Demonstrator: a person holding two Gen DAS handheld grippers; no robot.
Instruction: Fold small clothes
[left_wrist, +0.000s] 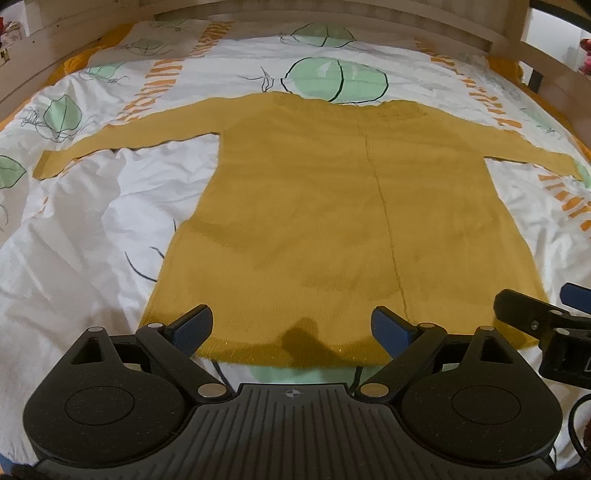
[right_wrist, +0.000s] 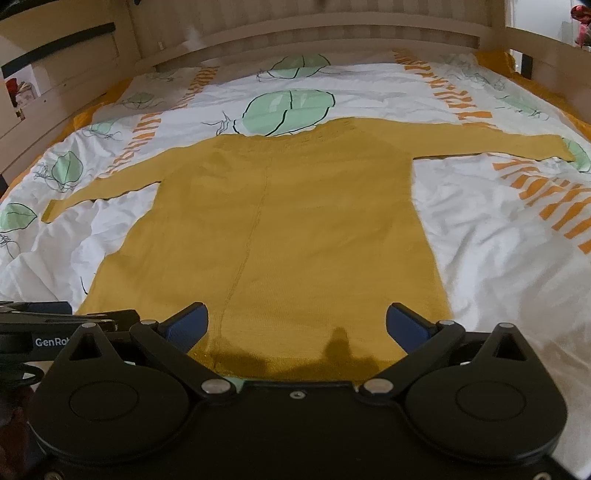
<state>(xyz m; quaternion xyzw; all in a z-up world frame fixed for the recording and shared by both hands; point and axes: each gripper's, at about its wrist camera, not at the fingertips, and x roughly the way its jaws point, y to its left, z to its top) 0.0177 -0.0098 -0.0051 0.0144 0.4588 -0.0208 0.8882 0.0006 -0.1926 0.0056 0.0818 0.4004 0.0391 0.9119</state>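
Both hand-held grippers, left (left_wrist: 291, 326) and right (right_wrist: 295, 325), gape apart above the mustard sweater's (left_wrist: 332, 221) hem; bedspread (left_wrist: 92, 240) flanks it.

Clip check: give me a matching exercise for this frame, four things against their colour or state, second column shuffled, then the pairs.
Things:
1. sweater
2. left tongs
3. duvet
4. headboard

Colour or state:
A. pale wood, at the far end of the bed
B. mustard yellow, spread flat with both sleeves out
C. open, over the near hem
D. white with green leaves and orange stripes

Pairs: 1-B, 2-C, 3-D, 4-A

The right tongs are open over the hem too.
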